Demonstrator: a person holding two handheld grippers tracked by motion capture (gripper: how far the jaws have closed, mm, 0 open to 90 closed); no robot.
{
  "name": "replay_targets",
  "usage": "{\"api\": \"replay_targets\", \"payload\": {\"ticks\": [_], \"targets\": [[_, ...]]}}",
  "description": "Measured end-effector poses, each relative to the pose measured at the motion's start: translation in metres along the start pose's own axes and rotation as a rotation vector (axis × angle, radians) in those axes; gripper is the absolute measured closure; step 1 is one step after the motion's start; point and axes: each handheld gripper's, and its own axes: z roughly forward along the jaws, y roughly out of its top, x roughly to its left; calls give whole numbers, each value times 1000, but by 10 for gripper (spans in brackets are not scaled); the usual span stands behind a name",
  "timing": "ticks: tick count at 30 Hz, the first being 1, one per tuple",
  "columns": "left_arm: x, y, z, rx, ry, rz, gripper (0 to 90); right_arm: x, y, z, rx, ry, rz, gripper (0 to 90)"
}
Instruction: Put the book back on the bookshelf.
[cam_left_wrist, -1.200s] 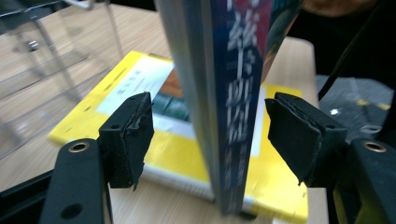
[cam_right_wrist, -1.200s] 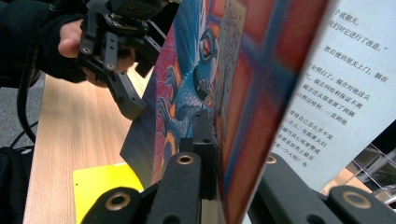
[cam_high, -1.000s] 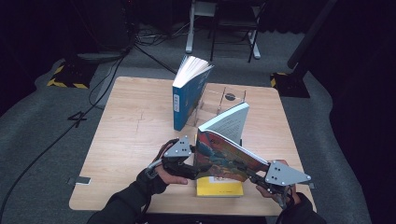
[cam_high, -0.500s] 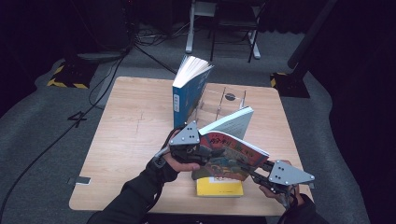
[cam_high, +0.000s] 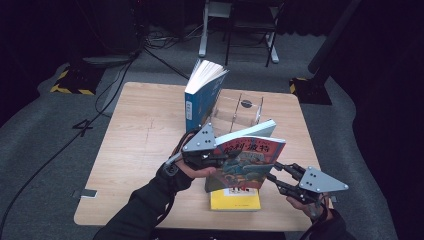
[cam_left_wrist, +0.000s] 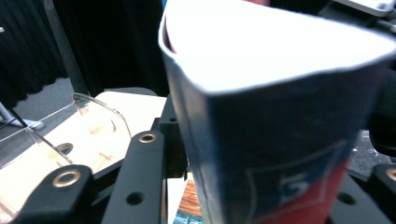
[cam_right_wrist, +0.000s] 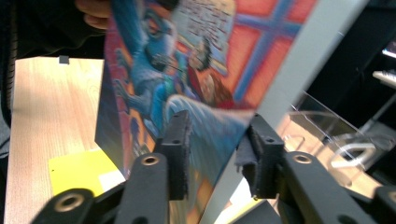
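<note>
The table (cam_high: 135, 130) was evenly lit from above while the surrounding room lay nearly black. In both gripper views the book (cam_left_wrist: 280, 116) was close, soft and out of focus, its page edges glaring white.

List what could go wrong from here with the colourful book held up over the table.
1. The right gripper has just been opening, its pads off the colourful book, so the left gripper may carry it alone and let it twist or drop onto the yellow book.
2. Swinging it could topple the upright blue book beside the clear stand.
</note>
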Motion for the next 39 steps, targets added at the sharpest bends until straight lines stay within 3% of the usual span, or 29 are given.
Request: {"api": "replay_targets", "payload": {"ticks": [6,10,15,18,22,25,30,33,39], "targets": [[-3,-2,-1,-13,45,-3,701,-9,-15,-2,79,-38,23,480],[-2,-3,0,-18,52,-10,707,-16,-35,2,192,-83,24,419],[-4,-3,0,-17,63,-10,708,-28,-66,6,301,-78,141,384],[-4,-3,0,-19,64,-11,709,-30,-81,7,364,-94,146,370],[-5,-2,0,-18,66,-10,710,-34,-98,7,415,-79,197,327],[-5,-3,1,-20,77,-21,708,-33,-109,8,442,-64,237,296],[-4,-3,2,-28,93,-29,702,-31,-124,10,484,-30,240,285],[-3,-2,3,-26,99,-40,702,-32,-132,11,481,-14,293,279],[-3,3,8,-15,101,-52,726,-34,-131,12,477,-11,320,274]]}}
